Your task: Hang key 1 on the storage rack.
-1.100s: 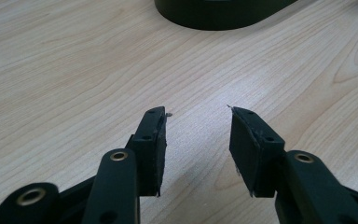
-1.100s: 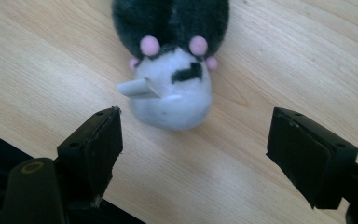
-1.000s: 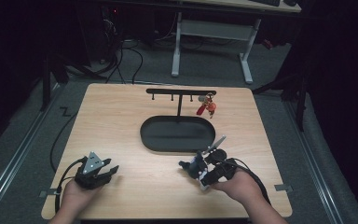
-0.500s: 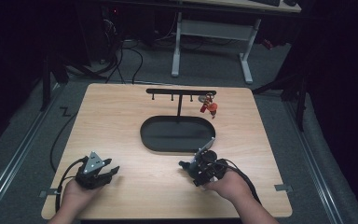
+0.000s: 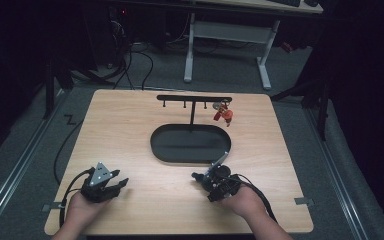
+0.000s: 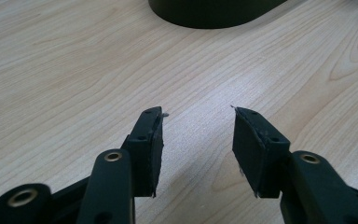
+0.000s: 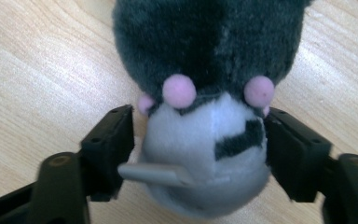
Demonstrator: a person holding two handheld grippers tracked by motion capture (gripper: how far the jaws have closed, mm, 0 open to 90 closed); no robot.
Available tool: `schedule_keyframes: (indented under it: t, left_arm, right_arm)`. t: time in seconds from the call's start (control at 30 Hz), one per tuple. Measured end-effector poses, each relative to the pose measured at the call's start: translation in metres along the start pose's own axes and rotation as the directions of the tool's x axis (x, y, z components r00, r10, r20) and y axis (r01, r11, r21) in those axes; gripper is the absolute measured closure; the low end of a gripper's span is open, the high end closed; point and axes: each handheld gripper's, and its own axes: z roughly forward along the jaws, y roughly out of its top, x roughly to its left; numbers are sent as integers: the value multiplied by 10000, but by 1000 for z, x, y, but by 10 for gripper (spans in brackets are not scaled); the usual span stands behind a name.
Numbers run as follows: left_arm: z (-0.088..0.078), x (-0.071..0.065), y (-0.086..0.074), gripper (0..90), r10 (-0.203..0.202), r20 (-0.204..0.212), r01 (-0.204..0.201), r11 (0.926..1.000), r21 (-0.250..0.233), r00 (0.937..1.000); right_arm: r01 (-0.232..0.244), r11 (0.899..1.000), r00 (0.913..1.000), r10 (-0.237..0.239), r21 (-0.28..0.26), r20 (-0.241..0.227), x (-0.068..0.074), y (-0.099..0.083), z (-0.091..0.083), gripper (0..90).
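Near the desk's (image 5: 130,125) front edge, right of its middle, a small plush toy (image 7: 205,93) lies between the jaws of the right hand-held gripper (image 7: 198,154), which have just been closing on it; the right pad looks to touch the pale fabric, but the left pad seems a little short of it, so no firm hold yet. The toy is dark grey and white with pink nubs, and looks light, soft and squashy. The rounded pale end is best pinched across its width. The left hand-held gripper (image 6: 198,140) rests at the front left corner, jaws apart and empty.
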Motion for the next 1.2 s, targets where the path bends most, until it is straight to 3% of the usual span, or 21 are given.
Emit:
schedule_keyframes:
  t: [0.2,0.77,1.2]
  left_arm:
    - [0,-1,1,508,2,5,-2,10000,5,10000]
    - [1,-1,1,451,-35,-27,35,9998,-175,10000]
    - [3,6,-1,263,-489,-27,488,9984,-291,9988]
  right_arm:
    - [24,9997,9999,-21,-256,103,2,-2,-3,465]
    - [166,9981,9999,-164,-590,47,-4,1,-29,476]
    - [-65,9972,9999,57,-745,-107,-15,5,-47,476]
